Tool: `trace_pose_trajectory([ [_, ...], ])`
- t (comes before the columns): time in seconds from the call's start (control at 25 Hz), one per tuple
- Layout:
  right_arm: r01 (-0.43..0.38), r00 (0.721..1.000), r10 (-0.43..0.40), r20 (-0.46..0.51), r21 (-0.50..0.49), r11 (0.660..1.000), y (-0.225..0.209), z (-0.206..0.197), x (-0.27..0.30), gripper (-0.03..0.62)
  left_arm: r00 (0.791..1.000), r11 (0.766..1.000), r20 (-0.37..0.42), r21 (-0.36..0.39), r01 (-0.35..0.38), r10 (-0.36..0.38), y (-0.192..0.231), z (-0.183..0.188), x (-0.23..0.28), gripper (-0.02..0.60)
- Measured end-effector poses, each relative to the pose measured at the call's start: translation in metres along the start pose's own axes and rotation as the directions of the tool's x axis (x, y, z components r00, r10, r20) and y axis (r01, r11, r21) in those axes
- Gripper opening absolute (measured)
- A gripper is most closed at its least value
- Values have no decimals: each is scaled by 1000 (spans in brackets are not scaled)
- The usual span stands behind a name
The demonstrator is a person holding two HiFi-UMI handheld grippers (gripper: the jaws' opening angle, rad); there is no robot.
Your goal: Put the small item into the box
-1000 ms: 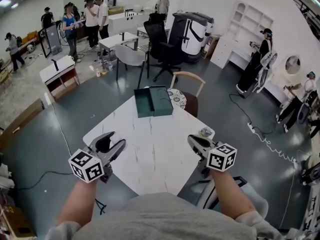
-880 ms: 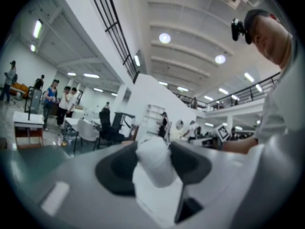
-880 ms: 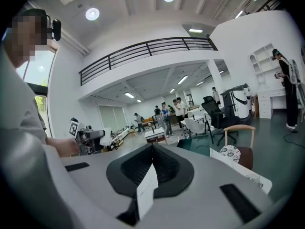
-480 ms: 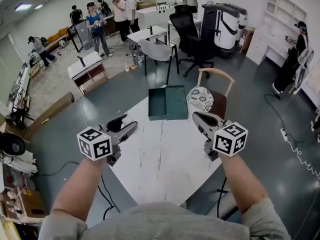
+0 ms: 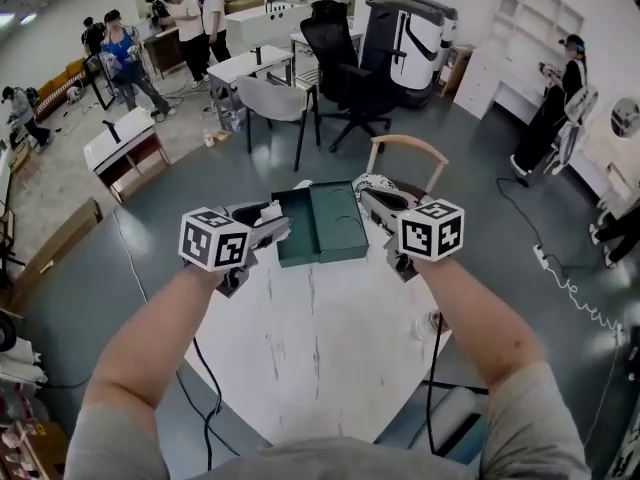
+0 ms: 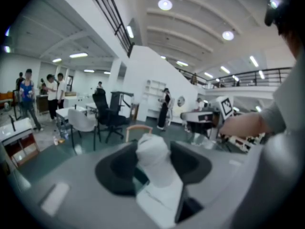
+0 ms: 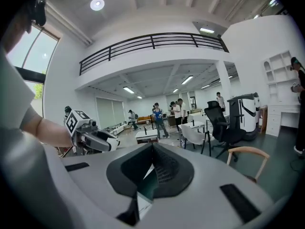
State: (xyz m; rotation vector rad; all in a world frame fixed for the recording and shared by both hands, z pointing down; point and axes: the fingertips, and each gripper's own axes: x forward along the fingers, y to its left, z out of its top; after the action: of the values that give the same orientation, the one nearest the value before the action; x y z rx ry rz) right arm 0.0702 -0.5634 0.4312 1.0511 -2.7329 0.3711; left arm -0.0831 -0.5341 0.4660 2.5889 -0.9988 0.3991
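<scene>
An open dark green box lies at the far end of the white table. My left gripper hovers at the box's left edge. In the left gripper view this gripper is shut on a small white item that sticks up between its black jaws. My right gripper hangs over the box's right far corner. Seen in its own view, the right gripper has its jaws closed tip to tip with nothing held, and a sliver of the green box shows below them.
A wooden chair with a patterned cushion stands just behind the box. A small object sits at the table's right edge. Further back are office chairs, desks, a large white machine and several people.
Both grippers have travelled from the table's near edge up and forward to either side of the green box. They are closer together now.
</scene>
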Motion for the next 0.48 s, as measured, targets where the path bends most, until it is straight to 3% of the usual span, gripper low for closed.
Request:
trace_pose_trajectory([
  [0.2, 39, 998, -39, -49, 6, 999, -32, -18, 60, 8, 998, 997, -57, -82, -4, -1, 51, -26, 49, 221],
  [0.48, 63, 994, -64, -86, -15, 998, -75, -45, 119, 8, 989, 994, -146, -94, -50, 36, 113, -50, 109, 219],
])
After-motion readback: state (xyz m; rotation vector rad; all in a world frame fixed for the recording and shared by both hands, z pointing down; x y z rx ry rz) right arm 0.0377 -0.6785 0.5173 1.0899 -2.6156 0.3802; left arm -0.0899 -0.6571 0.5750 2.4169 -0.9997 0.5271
